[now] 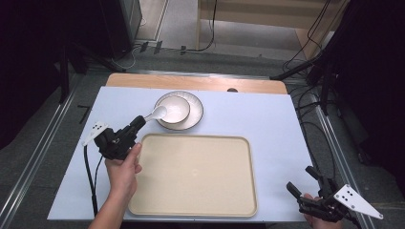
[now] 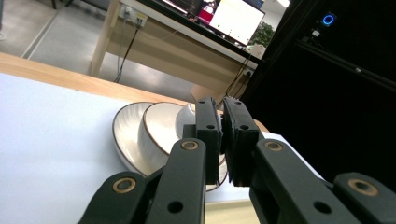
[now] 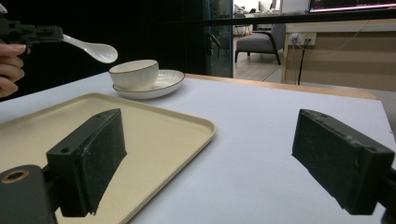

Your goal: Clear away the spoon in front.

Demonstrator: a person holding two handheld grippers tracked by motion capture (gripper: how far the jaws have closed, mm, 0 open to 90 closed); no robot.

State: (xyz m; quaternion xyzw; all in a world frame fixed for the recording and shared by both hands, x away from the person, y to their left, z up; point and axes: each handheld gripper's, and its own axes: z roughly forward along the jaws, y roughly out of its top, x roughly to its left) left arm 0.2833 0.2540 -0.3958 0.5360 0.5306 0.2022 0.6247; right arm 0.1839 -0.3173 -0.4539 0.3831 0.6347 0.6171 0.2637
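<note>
Right tongs (image 1: 305, 183) gape wide at the counter's (image 1: 267, 119) near right corner; left tongs (image 1: 138, 122) pinch a white spoon (image 1: 156, 113) above the bowl (image 1: 175, 109) near the far edge.

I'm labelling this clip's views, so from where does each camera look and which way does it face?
High view: above the person's side, looking forward and down on the tray; forearm, left hand and both grippers show.
Left gripper view: rides the left gripper, facing the bowl on its plate; its fingers are nearly together.
Right gripper view: rides the right gripper, low over the table, looking across the tray toward the held-up spoon; its fingers spread wide.
All three share bowl and plate.
</note>
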